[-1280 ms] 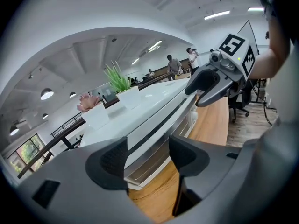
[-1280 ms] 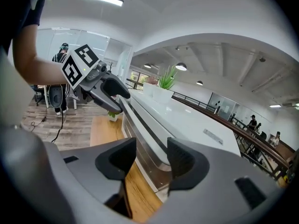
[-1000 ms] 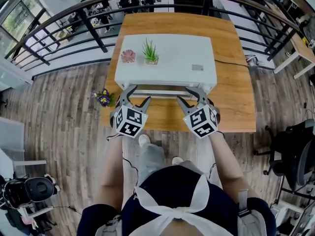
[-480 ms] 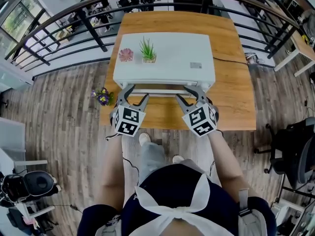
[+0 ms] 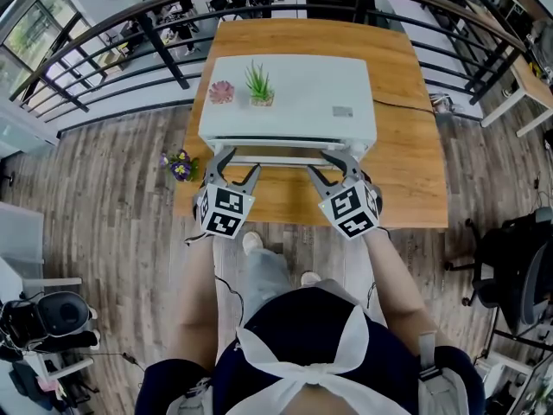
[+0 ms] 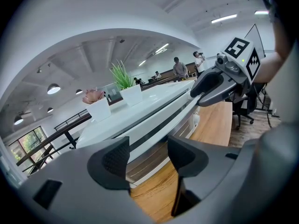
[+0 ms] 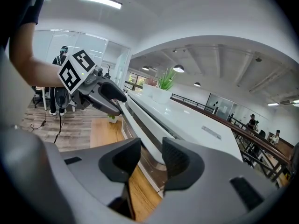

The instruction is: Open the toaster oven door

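Observation:
A white toaster oven (image 5: 289, 98) stands on the wooden table (image 5: 406, 171) with its door shut. Its handle bar (image 5: 276, 157) runs along the front top edge. My left gripper (image 5: 238, 166) is at the bar's left end. Its jaws have just been closing a little but still stand wide, with the bar (image 6: 159, 120) at the fingertips and not pressed. My right gripper (image 5: 329, 166) is at the right end. Its jaws have just been closing, and the bar (image 7: 140, 125) crosses the gap and touches both pads.
A pink succulent (image 5: 221, 92) and a green plant (image 5: 261, 87) stand in white pots on the oven's top. Purple flowers (image 5: 181, 168) lie off the table's left edge. A dark railing (image 5: 130, 33) runs behind, and an office chair (image 5: 518, 266) stands at the right.
Both grippers stay at the handle and the door stays shut. The right gripper's fingers stand slightly closer together than before.

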Tool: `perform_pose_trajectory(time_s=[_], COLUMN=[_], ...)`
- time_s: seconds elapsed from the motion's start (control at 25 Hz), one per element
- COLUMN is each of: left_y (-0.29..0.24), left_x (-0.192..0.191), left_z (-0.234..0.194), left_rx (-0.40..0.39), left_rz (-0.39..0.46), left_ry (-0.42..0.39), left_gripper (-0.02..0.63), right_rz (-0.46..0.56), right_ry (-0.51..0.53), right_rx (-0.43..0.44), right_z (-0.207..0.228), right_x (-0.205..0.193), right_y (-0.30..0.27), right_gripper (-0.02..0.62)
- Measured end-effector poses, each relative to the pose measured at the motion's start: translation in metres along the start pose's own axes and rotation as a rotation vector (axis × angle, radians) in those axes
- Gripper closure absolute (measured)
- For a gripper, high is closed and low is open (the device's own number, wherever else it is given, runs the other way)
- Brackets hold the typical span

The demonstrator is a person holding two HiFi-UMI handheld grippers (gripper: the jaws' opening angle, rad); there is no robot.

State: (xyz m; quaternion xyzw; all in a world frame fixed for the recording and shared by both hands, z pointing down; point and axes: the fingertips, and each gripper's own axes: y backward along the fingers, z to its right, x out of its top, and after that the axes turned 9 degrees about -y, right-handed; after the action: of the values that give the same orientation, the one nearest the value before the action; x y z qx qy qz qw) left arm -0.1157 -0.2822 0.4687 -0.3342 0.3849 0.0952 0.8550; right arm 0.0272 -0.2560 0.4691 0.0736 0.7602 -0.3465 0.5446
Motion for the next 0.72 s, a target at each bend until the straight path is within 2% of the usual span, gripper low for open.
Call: perform_pose_trajectory(time_s=[0.72], left_y=[0.007], left_x=[-0.008], left_z=[0.009], left_rx=[0.014], left_rz=[0.003], left_ry=[0.010], left_gripper=[0.347], right_rz=[0.003], right_ry=[0.002], right_rx=[0.018], right_z=[-0.012], right_x=[-0.008], right_y=[0.006], right_gripper=[0.453])
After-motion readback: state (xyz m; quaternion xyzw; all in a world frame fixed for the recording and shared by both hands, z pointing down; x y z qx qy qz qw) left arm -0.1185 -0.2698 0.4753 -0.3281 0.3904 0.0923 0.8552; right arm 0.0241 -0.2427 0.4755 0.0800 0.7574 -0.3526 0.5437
